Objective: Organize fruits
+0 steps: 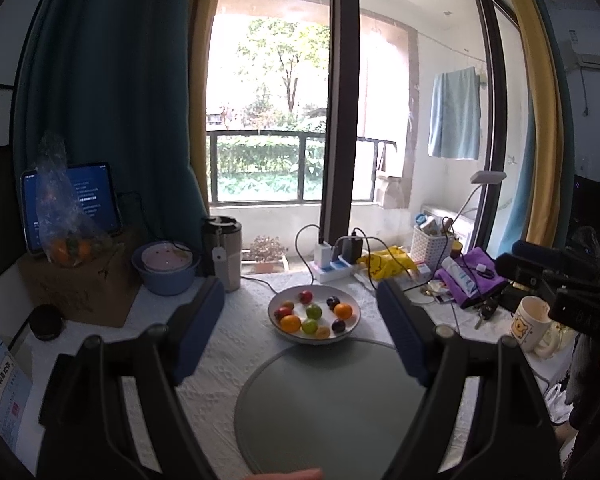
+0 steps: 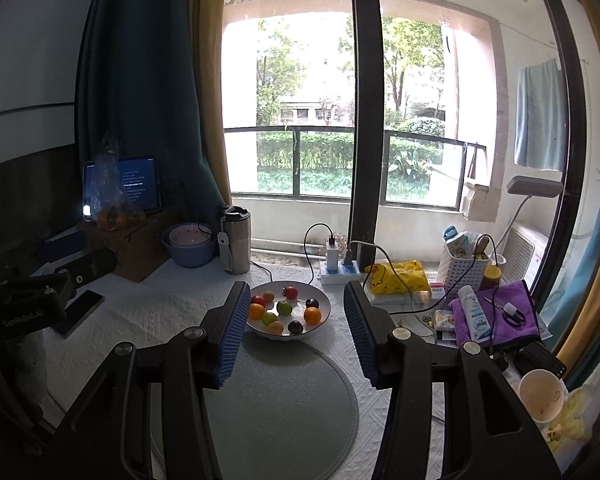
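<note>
A white bowl point(image 1: 352, 328) holds several small fruits: oranges point(image 1: 290, 323), green ones point(image 1: 313, 312), red ones point(image 1: 305, 296) and dark plums point(image 1: 338, 325). It stands on the white cloth just beyond a round grey mat point(image 1: 324, 408). My left gripper point(image 1: 300, 320) is open and empty, above the mat, short of the bowl. In the right wrist view the bowl point(image 2: 320, 326) and mat point(image 2: 284, 400) show again. My right gripper point(image 2: 296, 328) is open and empty, with the bowl seen between its fingers.
A blue basin point(image 1: 166, 280), a steel tumbler point(image 1: 228, 256) and a bag of oranges point(image 1: 66, 250) on a cardboard box stand at left. A power strip point(image 1: 334, 268), yellow bag point(image 1: 388, 264), white basket point(image 1: 432, 246), purple cloth point(image 1: 472, 276) and bear mug point(image 1: 530, 328) crowd the right.
</note>
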Demonstrator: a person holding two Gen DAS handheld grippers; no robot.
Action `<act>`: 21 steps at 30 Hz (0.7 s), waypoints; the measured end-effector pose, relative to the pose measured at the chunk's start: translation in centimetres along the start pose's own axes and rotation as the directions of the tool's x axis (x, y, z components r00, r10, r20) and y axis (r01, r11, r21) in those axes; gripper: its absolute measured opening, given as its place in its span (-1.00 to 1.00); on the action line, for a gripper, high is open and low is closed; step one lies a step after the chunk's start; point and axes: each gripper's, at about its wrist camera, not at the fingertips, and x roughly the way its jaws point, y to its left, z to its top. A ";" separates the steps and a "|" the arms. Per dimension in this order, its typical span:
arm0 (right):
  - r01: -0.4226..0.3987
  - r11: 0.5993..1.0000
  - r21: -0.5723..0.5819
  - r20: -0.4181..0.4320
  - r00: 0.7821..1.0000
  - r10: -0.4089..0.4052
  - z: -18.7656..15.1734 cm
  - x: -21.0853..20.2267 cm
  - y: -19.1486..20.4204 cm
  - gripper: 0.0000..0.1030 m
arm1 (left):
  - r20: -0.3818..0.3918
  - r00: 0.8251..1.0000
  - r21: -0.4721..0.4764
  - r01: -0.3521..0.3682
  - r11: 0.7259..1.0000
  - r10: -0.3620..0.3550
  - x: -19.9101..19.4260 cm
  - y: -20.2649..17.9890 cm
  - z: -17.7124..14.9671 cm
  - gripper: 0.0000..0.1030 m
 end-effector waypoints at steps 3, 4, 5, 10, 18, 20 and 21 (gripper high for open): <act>0.000 1.000 -0.001 0.001 1.000 0.000 0.0 0.0 0.0 0.00 | 0.002 1.000 -0.001 0.001 1.000 -0.001 0.0 -0.1 0.0 0.55; 0.000 1.000 0.000 0.000 1.000 0.000 0.0 0.0 0.0 0.00 | 0.003 1.000 0.000 0.001 1.000 -0.001 0.0 -0.1 0.1 0.55; 0.001 1.000 0.000 0.000 1.000 -0.001 0.0 0.0 0.0 0.00 | 0.004 1.000 0.001 -0.001 1.000 0.001 0.0 -0.1 0.0 0.55; 0.004 1.000 0.000 0.004 1.000 -0.004 0.0 -0.1 -0.1 0.00 | 0.003 1.000 0.002 -0.001 1.000 0.001 0.0 -0.1 0.0 0.55; 0.003 1.000 0.003 0.003 1.000 -0.003 0.0 -0.1 -0.4 0.00 | 0.006 1.000 0.011 -0.012 1.000 0.012 0.2 -0.1 0.1 0.55; 0.000 1.000 0.004 0.001 1.000 0.000 -0.1 -0.1 -0.5 0.00 | 0.004 1.000 0.012 -0.013 1.000 0.013 0.3 -0.2 0.0 0.55; -0.002 1.000 0.006 0.000 1.000 0.002 -0.1 -0.1 -0.6 0.00 | 0.004 1.000 0.012 -0.013 1.000 0.013 0.3 -0.2 0.0 0.55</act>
